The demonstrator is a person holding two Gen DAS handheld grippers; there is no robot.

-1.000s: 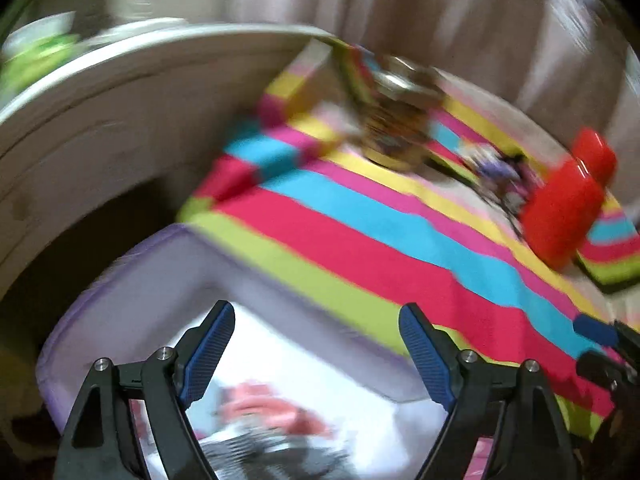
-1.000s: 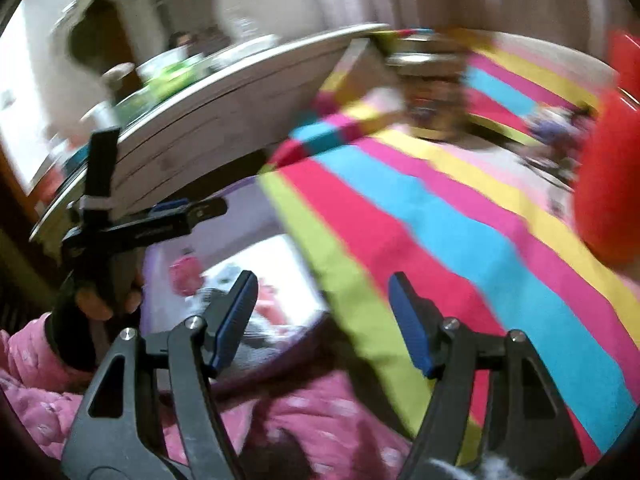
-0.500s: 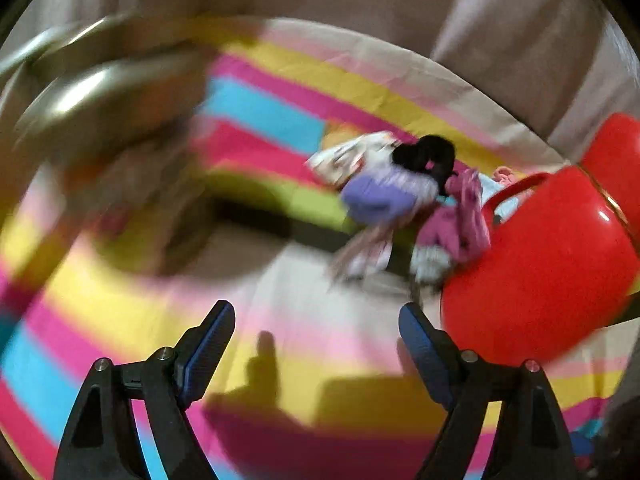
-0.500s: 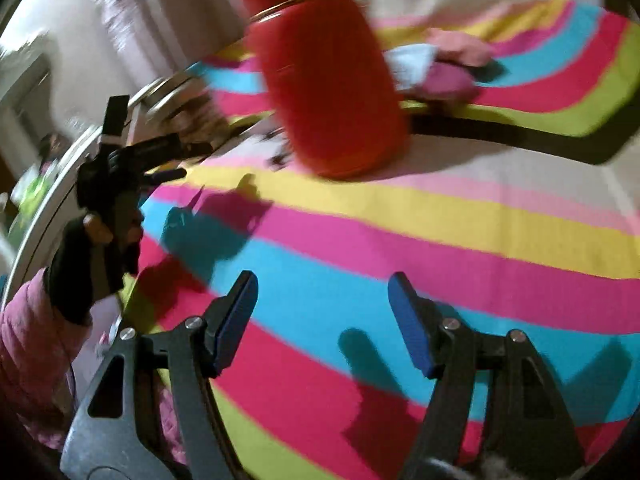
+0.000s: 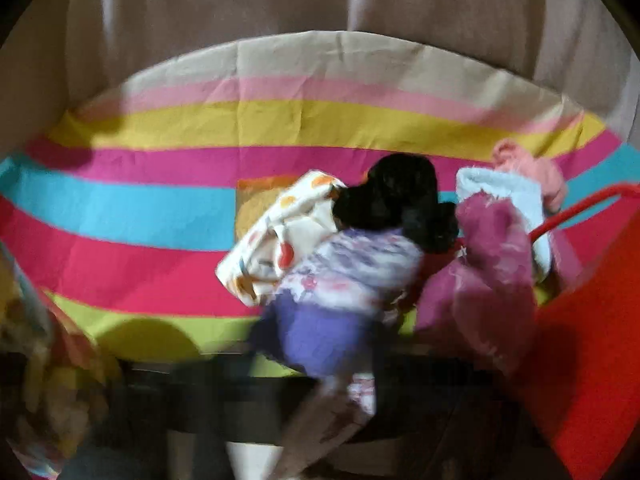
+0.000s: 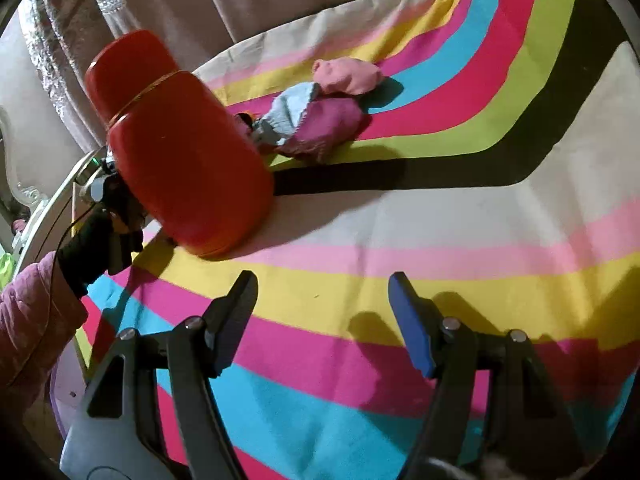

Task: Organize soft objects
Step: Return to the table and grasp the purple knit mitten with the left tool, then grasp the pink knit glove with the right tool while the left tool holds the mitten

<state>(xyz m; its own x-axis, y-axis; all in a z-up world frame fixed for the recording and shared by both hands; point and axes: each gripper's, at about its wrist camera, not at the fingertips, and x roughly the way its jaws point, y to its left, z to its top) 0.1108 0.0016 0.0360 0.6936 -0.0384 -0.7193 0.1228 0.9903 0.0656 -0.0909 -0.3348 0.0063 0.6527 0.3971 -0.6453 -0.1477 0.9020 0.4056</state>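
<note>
While the left gripper (image 6: 101, 184), half hidden behind a red flask (image 6: 176, 140), closes its jaws on something I cannot tell, the right gripper (image 6: 320, 320) hangs wide open and empty. The clothes pile (image 6: 320, 120) lies near the bed's (image 6: 480, 220) far edge, just beside the flask, which a hasty reach could topple.

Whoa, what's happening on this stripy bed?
A person is tidying soft things on the striped bedsheet, with a grabbing tool in each hand. The right tool hangs open over the sheet with nothing in it. The left tool is by the big red container, aimed at a pile of little clothes. Its jaws are closing, but they are hidden, so I can't tell if they caught anything.
</note>
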